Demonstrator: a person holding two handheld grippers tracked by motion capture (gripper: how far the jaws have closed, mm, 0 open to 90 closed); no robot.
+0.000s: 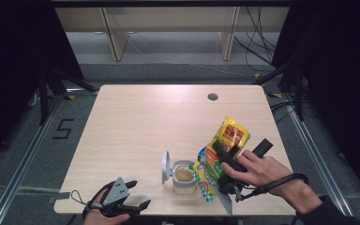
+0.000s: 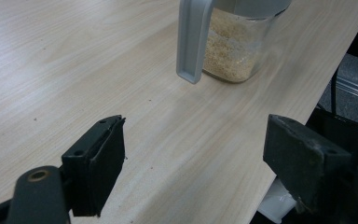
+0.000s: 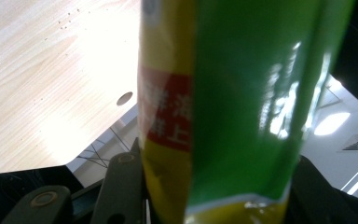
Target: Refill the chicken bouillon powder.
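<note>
A clear jar [image 1: 184, 178] holding beige grains stands near the table's front edge, its grey lid [image 1: 166, 167] flipped open to the left. My right gripper [image 1: 222, 161] is shut on a yellow, green and red food bag [image 1: 225, 150], held tilted with its lower corner over the jar's right rim. The bag [image 3: 233, 107] stands pinched between the jaws in the right gripper view. My left gripper [image 1: 138, 194] is open at the front left edge, with nothing between its jaws. The left gripper view has the jar [image 2: 230, 51] and its hanging lid [image 2: 193, 42] ahead of the left gripper [image 2: 196, 163].
The light wooden table [image 1: 136, 117] has a round cable hole [image 1: 212, 97] at the back right. Dark floor, cables and metal frame rails lie around the table. A person's hands hold both grippers at the front edge.
</note>
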